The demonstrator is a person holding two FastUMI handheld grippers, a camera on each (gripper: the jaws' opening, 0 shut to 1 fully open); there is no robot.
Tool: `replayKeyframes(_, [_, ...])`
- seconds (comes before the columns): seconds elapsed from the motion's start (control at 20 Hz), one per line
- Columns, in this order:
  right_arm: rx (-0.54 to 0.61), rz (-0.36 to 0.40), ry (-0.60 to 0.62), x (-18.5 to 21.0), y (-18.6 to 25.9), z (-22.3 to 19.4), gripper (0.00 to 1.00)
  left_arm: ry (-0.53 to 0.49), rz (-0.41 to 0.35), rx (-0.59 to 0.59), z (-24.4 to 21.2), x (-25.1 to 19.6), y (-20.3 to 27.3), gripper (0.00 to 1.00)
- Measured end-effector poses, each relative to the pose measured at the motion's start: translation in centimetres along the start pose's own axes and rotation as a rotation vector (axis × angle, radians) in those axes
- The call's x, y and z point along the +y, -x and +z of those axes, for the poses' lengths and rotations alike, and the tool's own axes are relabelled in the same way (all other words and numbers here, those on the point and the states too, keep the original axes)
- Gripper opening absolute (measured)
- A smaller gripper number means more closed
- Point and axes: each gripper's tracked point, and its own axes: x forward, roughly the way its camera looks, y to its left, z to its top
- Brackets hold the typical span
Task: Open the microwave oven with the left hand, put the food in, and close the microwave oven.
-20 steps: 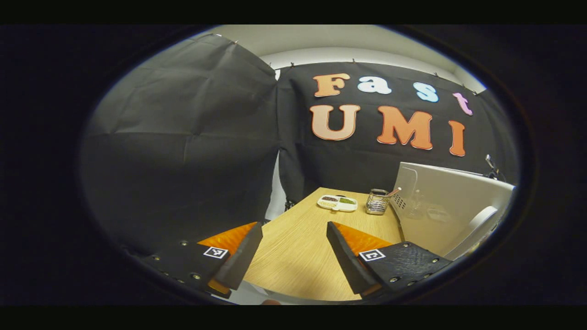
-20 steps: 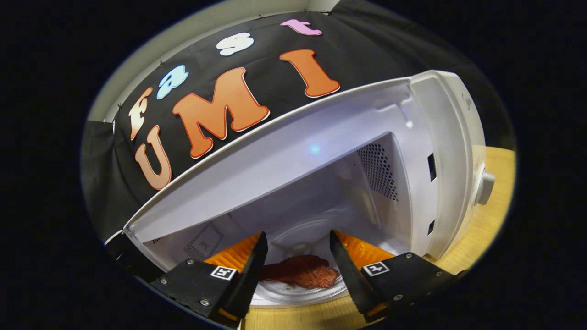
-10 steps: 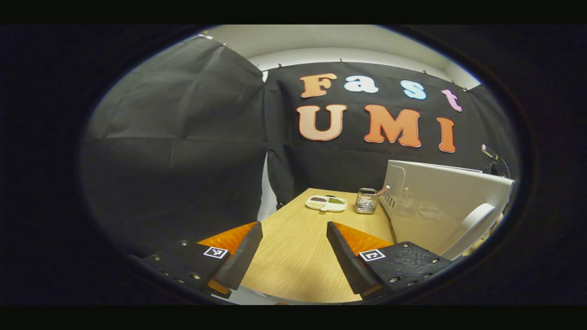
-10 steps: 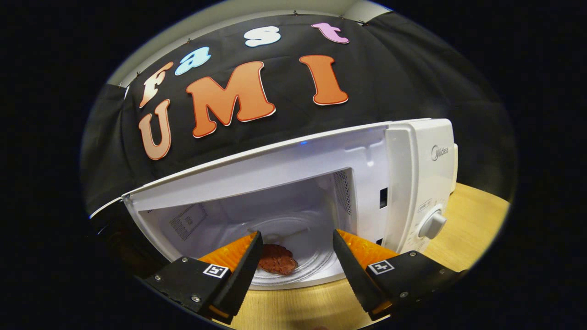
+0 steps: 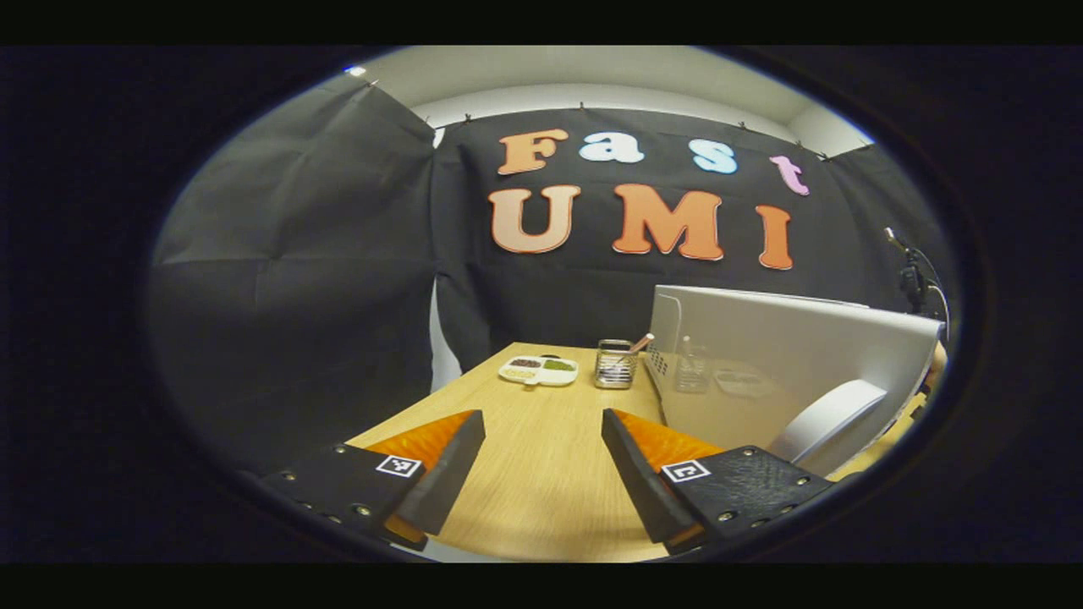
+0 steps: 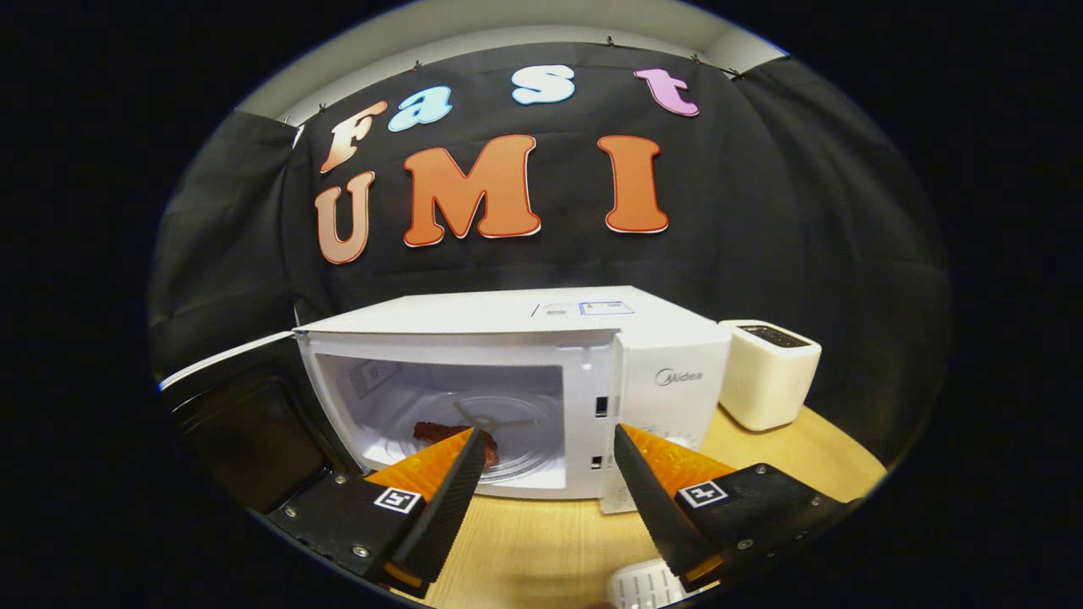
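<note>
The white microwave [image 6: 651,338] stands on the wooden table [image 6: 541,541] with its door [image 6: 241,436] swung wide to the left. A brown piece of food [image 6: 433,430] lies on the glass turntable [image 6: 516,452] inside. My right gripper [image 6: 546,474] is open and empty, in front of the cavity and outside it. In the left gripper view the door's outer face [image 5: 761,364] and its pale handle [image 5: 825,419] stand at the right. My left gripper [image 5: 541,461] hovers open over the table [image 5: 541,499], left of the door and apart from the handle.
A white divided dish [image 5: 539,370] and a metal mesh cup [image 5: 615,364] sit at the table's far end. A cream box-shaped appliance [image 6: 766,372] stands right of the microwave. A small white ribbed object [image 6: 647,584] lies near the front edge.
My right gripper has drawn back out of the microwave, leaving the food on the turntable. The left gripper has turned right, so the door sits more centrally in its view.
</note>
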Motion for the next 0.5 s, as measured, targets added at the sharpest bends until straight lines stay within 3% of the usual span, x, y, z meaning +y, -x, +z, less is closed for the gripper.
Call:
replayKeyframes(0.2, [-0.054, -0.028, 0.011, -4.1, 2.6, 3.1, 0.95, 0.019, -0.104, 0.027, -0.7, -4.5, 0.4, 0.9])
replayKeyframes(0.3, [-0.079, -0.049, 0.022, -6.0, 3.6, 4.3, 0.95, -0.002, -0.138, 0.025, -0.6, -6.5, 0.5, 0.65])
replayKeyframes(0.45, [-0.098, -0.053, -0.002, -7.7, 4.8, 5.7, 0.95, -0.034, -0.215, 0.027, -0.4, -10.4, 0.8, 0.01])
replayKeyframes(0.5, [-0.101, -0.051, -0.011, -8.1, 5.1, 6.0, 0.94, -0.039, -0.251, 0.025, -0.4, -11.9, 1.0, 0.0])
